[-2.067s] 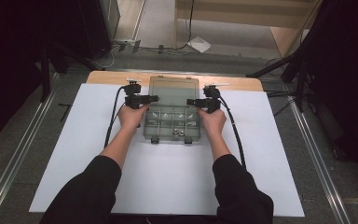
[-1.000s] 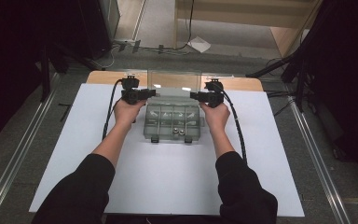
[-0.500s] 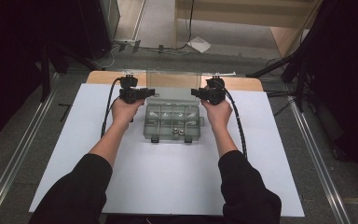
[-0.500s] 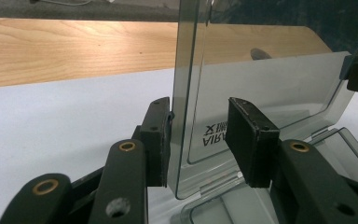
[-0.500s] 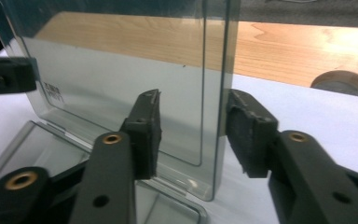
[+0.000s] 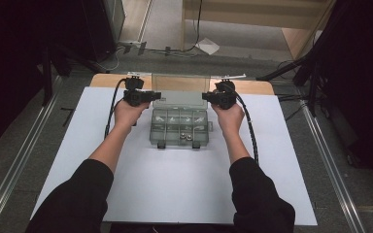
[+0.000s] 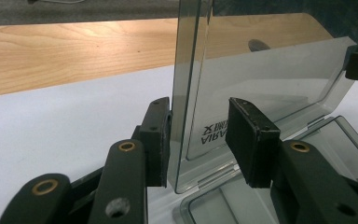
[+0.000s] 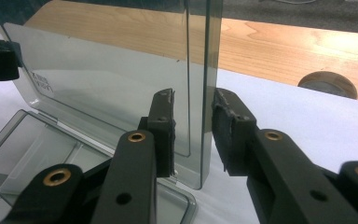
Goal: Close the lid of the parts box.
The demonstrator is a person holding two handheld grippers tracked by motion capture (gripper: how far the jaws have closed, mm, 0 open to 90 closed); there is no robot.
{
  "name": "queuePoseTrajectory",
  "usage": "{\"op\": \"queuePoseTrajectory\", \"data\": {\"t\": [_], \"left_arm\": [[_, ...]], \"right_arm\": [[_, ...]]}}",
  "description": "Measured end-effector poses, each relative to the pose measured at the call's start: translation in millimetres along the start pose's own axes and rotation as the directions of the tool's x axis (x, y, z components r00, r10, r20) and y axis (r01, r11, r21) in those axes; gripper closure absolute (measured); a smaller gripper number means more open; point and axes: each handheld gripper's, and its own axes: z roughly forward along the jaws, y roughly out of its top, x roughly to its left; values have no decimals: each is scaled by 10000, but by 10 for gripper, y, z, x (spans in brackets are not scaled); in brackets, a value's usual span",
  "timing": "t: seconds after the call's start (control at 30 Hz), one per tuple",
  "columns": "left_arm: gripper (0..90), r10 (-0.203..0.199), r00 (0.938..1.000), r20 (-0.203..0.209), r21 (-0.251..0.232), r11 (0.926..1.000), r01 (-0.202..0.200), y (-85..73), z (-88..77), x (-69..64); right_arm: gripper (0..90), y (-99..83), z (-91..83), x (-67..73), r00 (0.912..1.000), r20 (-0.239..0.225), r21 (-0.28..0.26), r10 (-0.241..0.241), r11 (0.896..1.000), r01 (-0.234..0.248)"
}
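Observation:
A clear plastic compartment box (image 6: 179,127) sits on the white sheet (image 6: 126,189), and its smoky lid (image 6: 179,88) stands upright at the far side. My left gripper (image 6: 155,96) straddles the lid's left edge. In the left gripper view the lid (image 7: 261,74) runs between the jaws of the left gripper (image 7: 198,140); one pad (image 7: 158,140) rests against it and the other stands clear. My right gripper (image 6: 206,97) straddles the right edge. Its jaws have just been closing around the lid (image 8: 112,79), and the right gripper (image 8: 193,135) still shows a thin gap at the inner pad (image 8: 163,135).
Small metal parts (image 6: 189,138) lie in the box's front compartments. A wooden tabletop strip (image 6: 257,87) runs behind the white sheet, and a round wooden disc (image 8: 328,84) lies on it near the right gripper. Dark stands and cables flank the table.
Both hands have moved from the box's sides toward the far edge, and the lid has swung up to upright. The right jaws have narrowed around the lid's edge.

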Motion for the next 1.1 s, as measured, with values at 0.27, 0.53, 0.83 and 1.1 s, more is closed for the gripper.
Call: {"op": "queuePoseTrajectory", "data": {"t": [0.27, 0.53, 0.83, 1.1], "left_arm": [[598, 10, 10000, -13, -433, 9991, -11, 64, -70, 7], [619, 462, 9989, 0, -97, 9989, -462, 151, -111, -18], [648, 792, 9967, 194, 82, 9968, -794, 136, -145, -3], [648, 654, 9967, 488, 159, 9977, -662, 128, -182, 9]], "right_arm": [[720, -2, -11, -1, 10000, -43, -18, -39, 10000, 39], [711, 0, -22, 6, 9999, -94, 27, 38, 10000, -38], [622, 37, -67, 8, 9989, -461, -307, -12, 9995, -2], [623, 90, -164, 49, 9980, -515, -545, -365, 9979, 336]]}}
